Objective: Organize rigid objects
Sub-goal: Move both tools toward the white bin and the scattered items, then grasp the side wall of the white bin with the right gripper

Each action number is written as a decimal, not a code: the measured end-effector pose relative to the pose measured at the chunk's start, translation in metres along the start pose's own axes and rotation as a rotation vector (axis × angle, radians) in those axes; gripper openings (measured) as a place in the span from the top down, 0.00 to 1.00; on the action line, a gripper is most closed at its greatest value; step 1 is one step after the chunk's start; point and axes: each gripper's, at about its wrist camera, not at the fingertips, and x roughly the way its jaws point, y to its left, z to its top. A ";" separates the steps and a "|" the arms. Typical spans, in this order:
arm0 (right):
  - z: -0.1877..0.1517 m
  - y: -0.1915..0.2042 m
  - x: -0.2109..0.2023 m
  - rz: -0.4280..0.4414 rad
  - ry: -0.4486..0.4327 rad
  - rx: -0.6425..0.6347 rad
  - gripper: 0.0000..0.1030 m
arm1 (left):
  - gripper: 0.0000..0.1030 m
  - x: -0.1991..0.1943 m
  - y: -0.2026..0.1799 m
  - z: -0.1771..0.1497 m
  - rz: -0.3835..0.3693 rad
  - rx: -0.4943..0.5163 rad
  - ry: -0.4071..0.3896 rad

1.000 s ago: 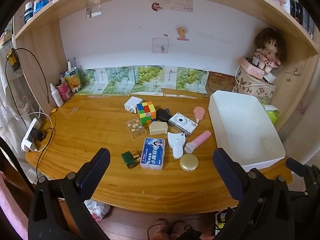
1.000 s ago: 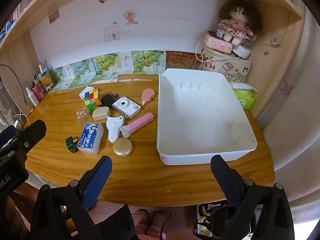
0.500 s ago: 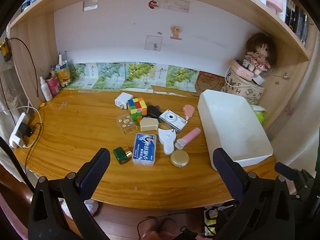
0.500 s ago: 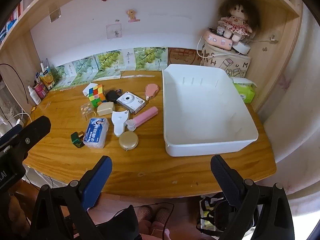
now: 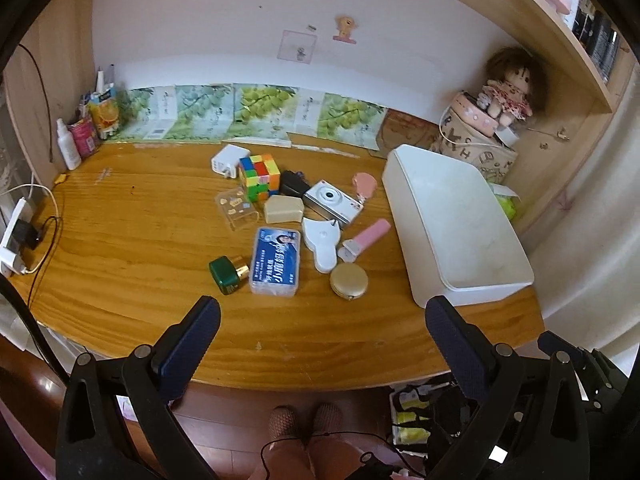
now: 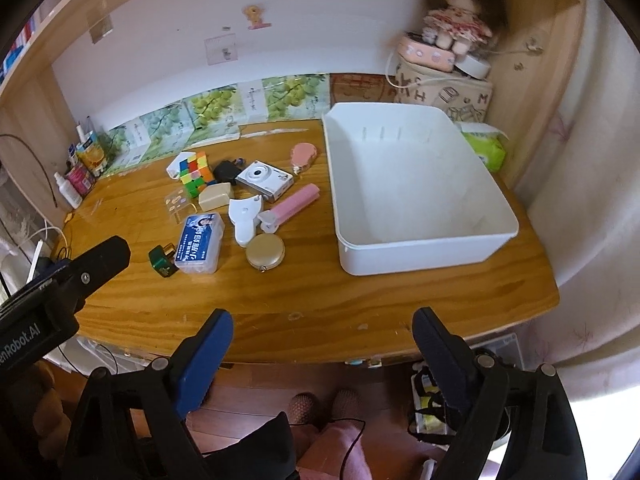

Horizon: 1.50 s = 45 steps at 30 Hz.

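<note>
Small rigid items lie clustered mid-desk: a colour cube (image 5: 259, 177), a white camera (image 5: 333, 201), a blue-labelled box (image 5: 276, 262), a green bottle (image 5: 227, 274), a gold round compact (image 5: 348, 281) and a pink tube (image 5: 365, 239). An empty white bin (image 6: 404, 184) stands to their right. My left gripper (image 5: 322, 322) hangs open above the desk's near edge, holding nothing. My right gripper (image 6: 322, 330) hovers over the front edge before the bin; its jaws are closing with nothing between them. The left gripper's finger (image 6: 100, 262) shows at the left of the right wrist view.
A doll (image 6: 456, 20) sits on a printed box (image 6: 444, 92) at the back right, beside a green tissue pack (image 6: 486, 148). Bottles and cartons (image 5: 86, 132) crowd the back left corner. A power strip with cables (image 5: 16, 236) hangs at the left edge. Feet in slippers (image 5: 304, 420) stand below.
Both grippers have moved slightly toward the desk and tilted down, so the items loom larger. The right gripper's fingers have drawn in slightly. Nothing on the desk has moved.
</note>
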 end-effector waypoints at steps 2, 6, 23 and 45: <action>-0.001 -0.002 -0.001 -0.005 0.000 0.011 0.12 | 0.01 0.001 0.000 0.001 -0.012 0.003 0.004; -0.001 -0.009 0.000 -0.006 0.006 0.039 0.13 | 0.01 0.006 -0.003 0.000 -0.030 0.010 0.025; 0.035 -0.088 0.036 0.000 0.042 0.214 0.18 | 0.01 0.037 -0.003 0.025 0.028 -0.125 0.031; 0.140 -0.239 0.129 -0.044 0.130 0.322 0.32 | 0.01 0.161 -0.035 0.053 0.208 -0.434 0.332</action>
